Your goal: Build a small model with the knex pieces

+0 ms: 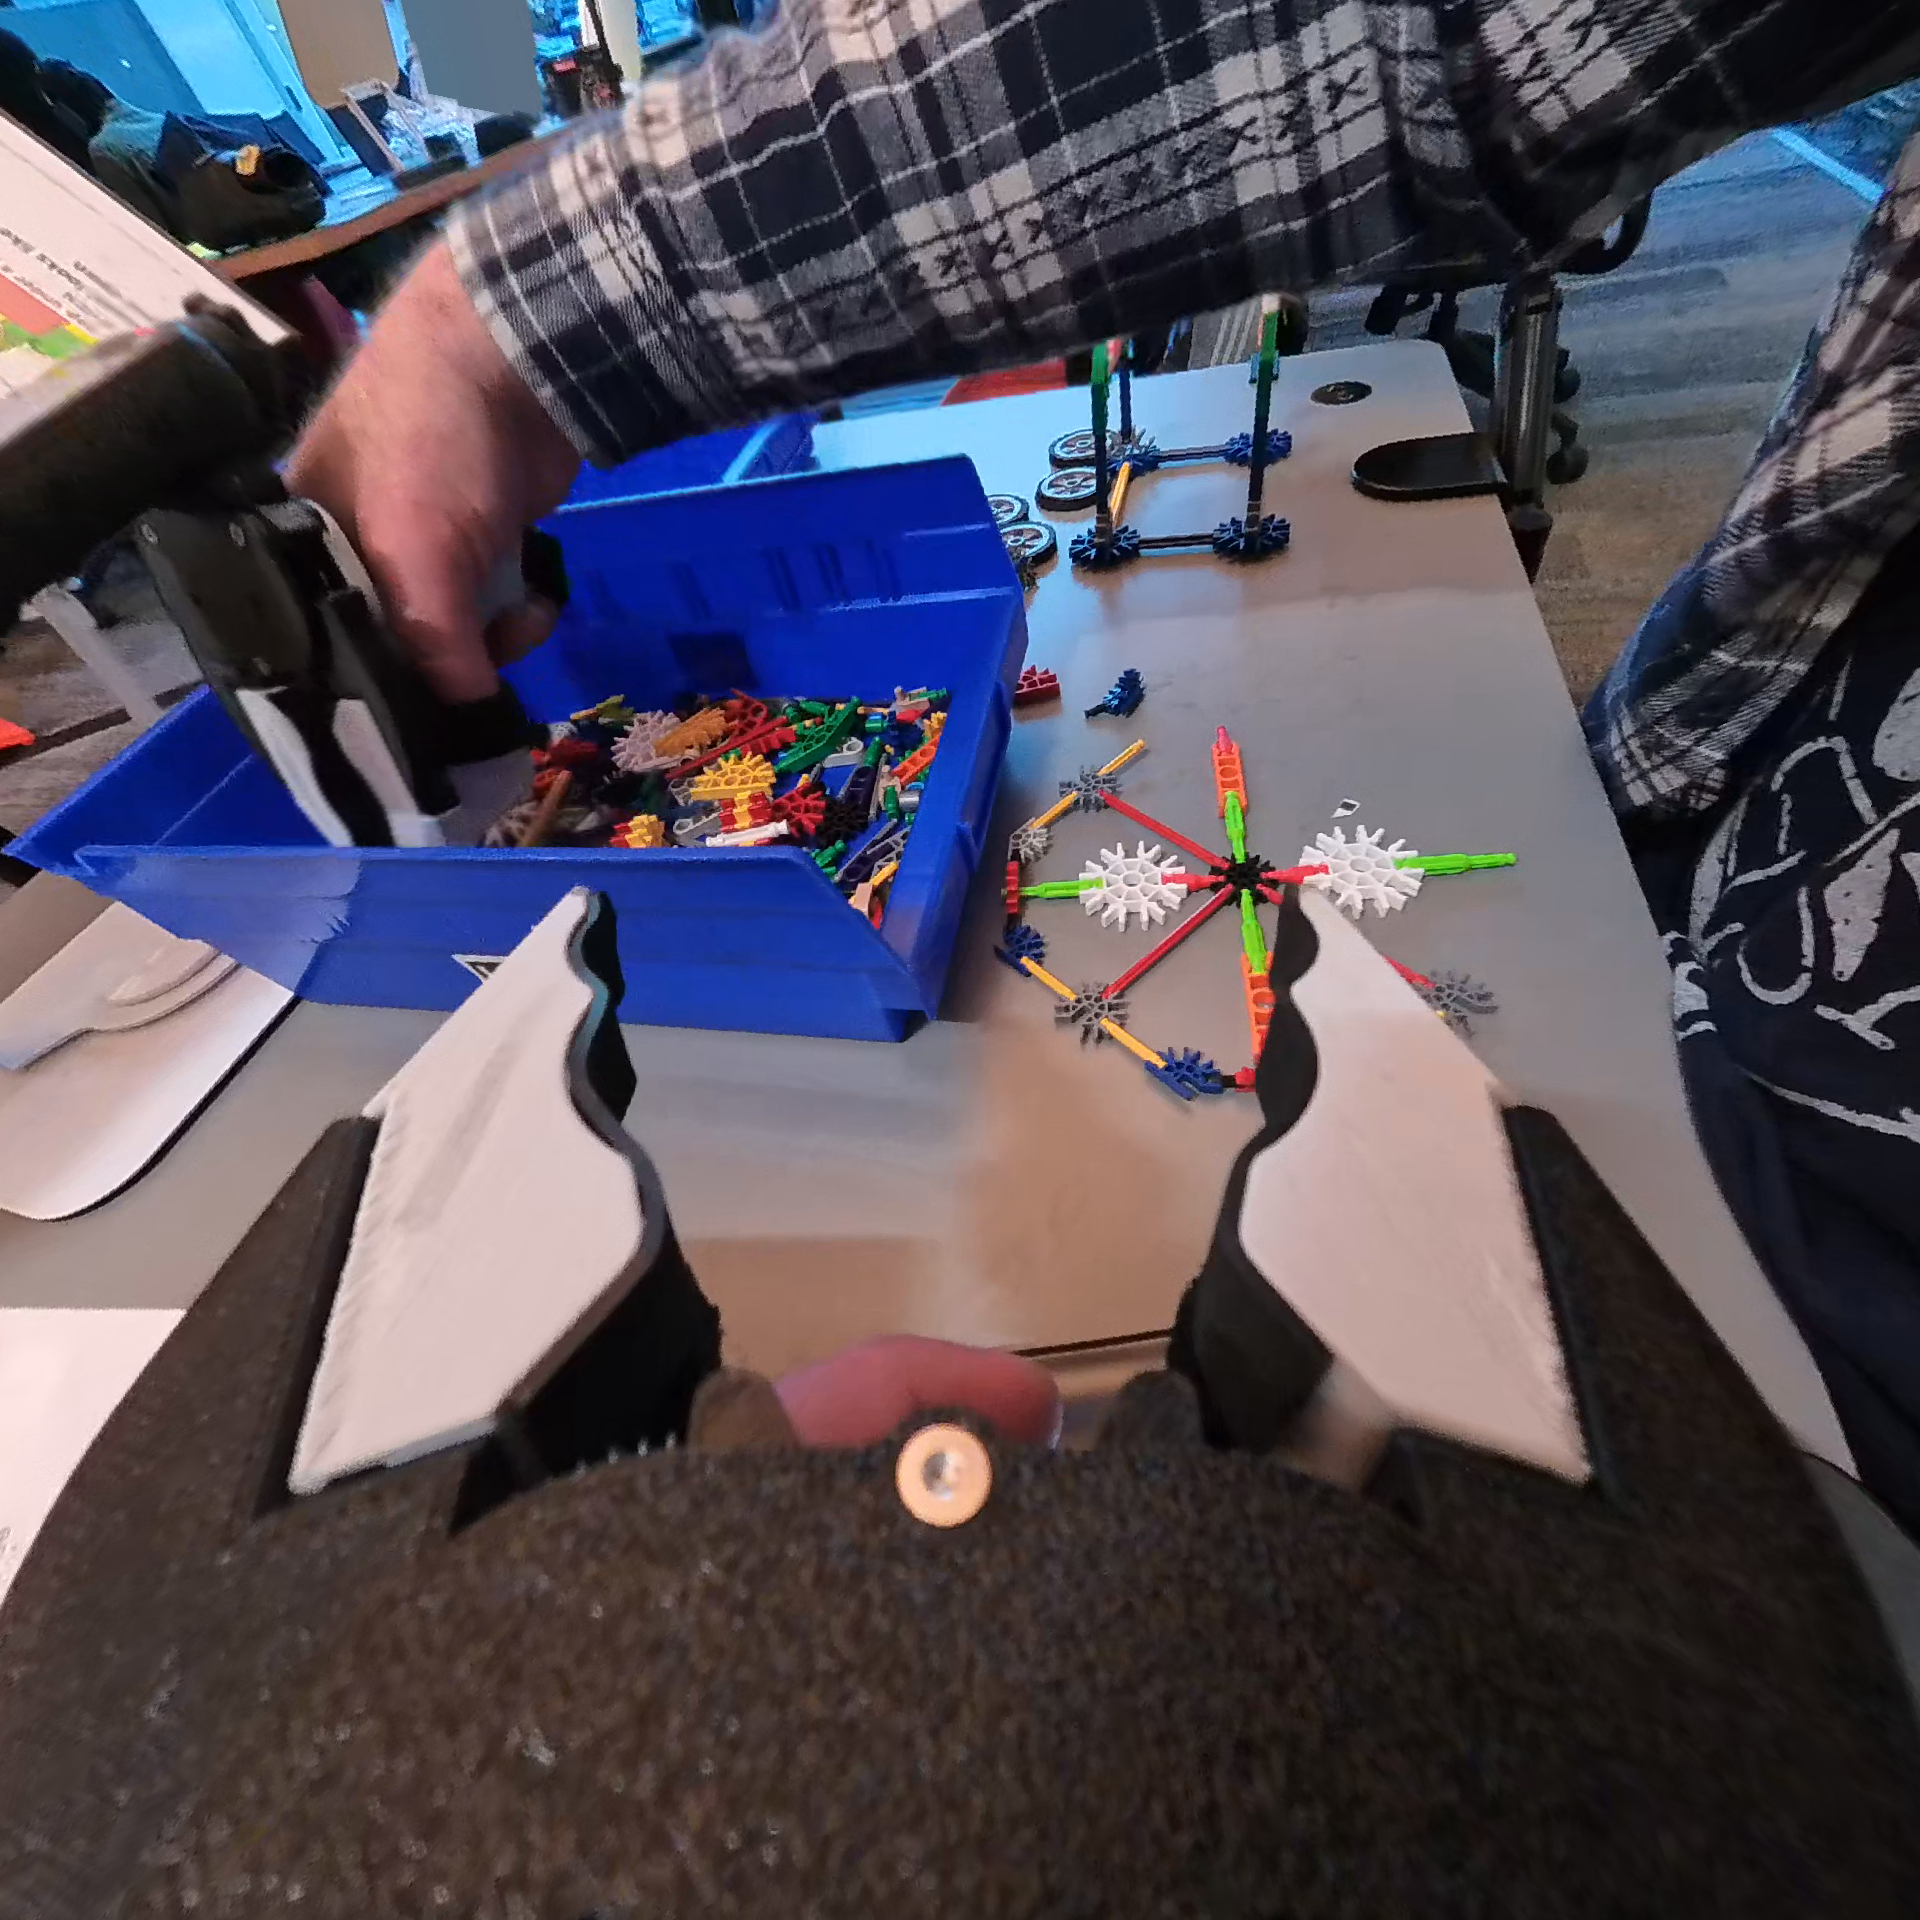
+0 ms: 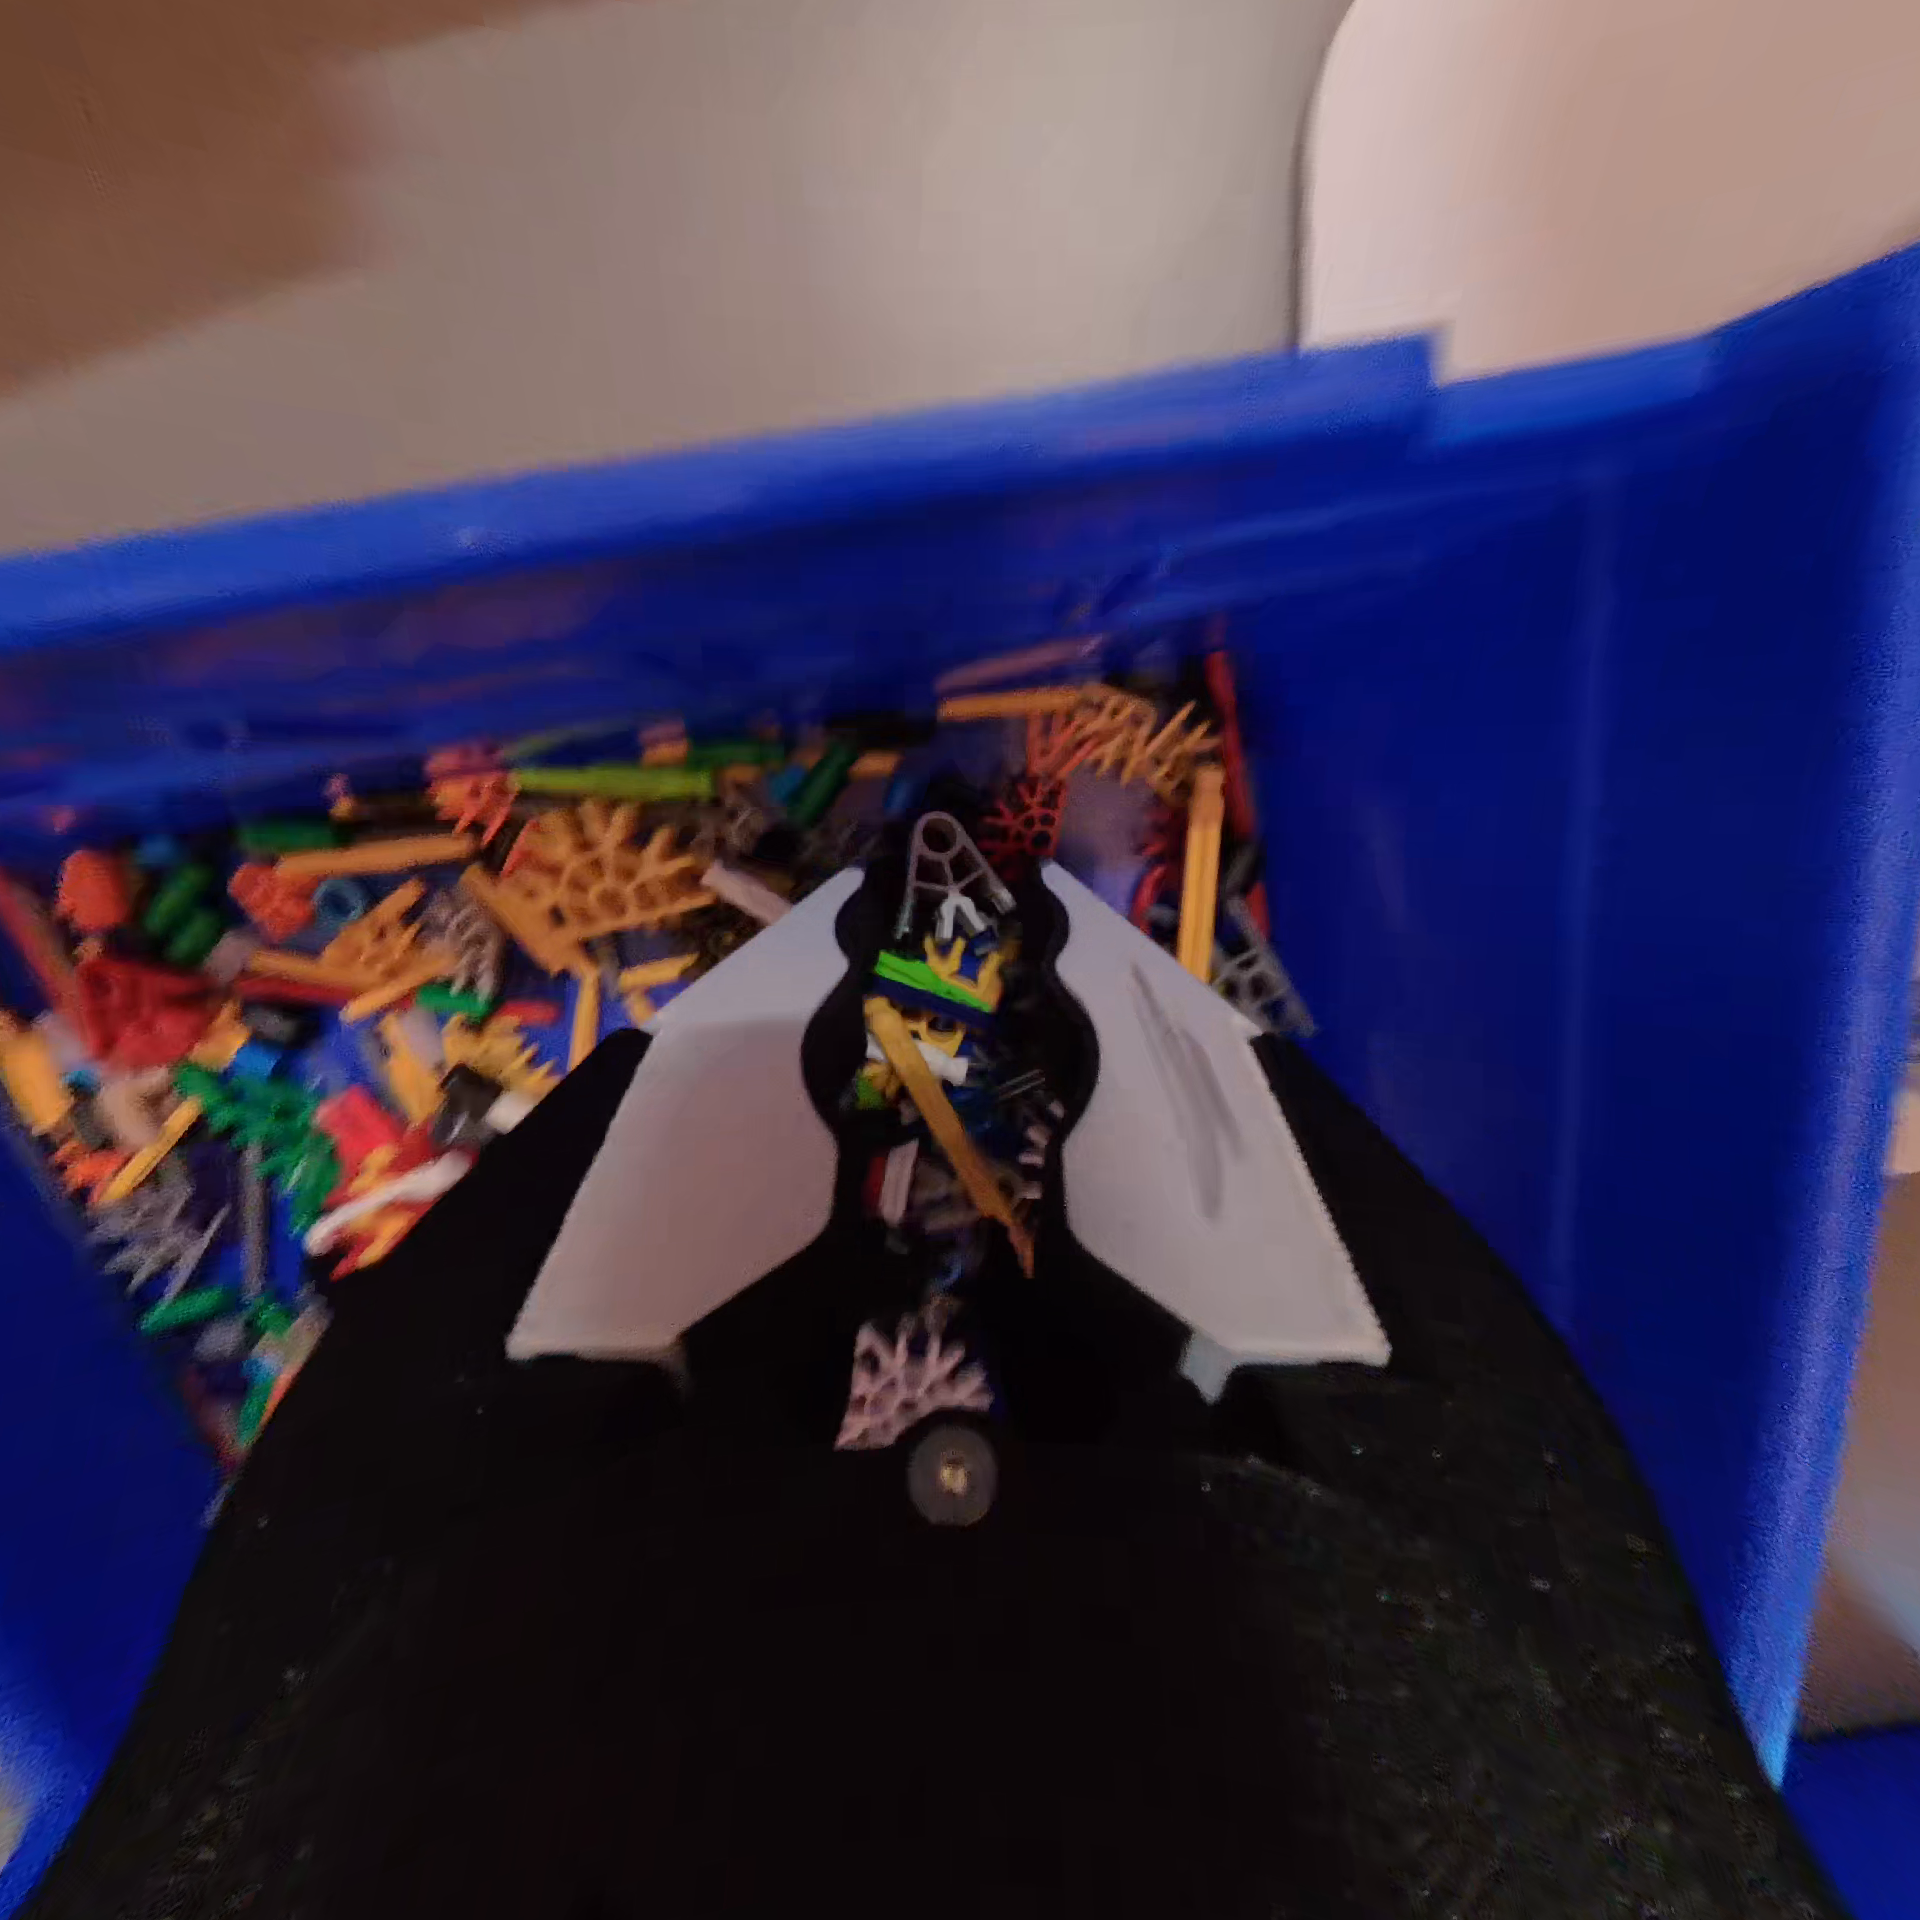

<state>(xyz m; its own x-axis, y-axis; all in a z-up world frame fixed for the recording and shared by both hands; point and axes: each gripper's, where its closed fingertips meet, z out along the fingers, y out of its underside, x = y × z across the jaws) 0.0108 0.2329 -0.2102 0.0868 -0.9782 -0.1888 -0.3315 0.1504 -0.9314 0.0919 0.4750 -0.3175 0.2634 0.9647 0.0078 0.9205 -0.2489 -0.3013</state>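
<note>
My left gripper (image 1: 940, 914) is open and empty, held above the grey table (image 1: 935, 1195) just in front of a blue bin (image 1: 727, 935). The bin holds several loose coloured rods and connectors (image 1: 748, 779). My right gripper (image 2: 951, 883) reaches down into the bin's pile and is shut on a small grey connector (image 2: 951, 857); it also shows in the left wrist view (image 1: 353, 769), held by a hand at the bin's left end. Right of the bin, a flat spoked model (image 1: 1242, 873) with two white gear-like connectors lies on the table, close to my left gripper's right finger (image 1: 1351, 1039).
An upright rod frame with black wheels (image 1: 1184, 488) stands at the back of the table. A red piece (image 1: 1036, 686) and a blue piece (image 1: 1117, 694) lie loose beside the bin. A plaid sleeve (image 1: 935, 187) crosses above. A white stand base (image 1: 104, 1039) sits at the left.
</note>
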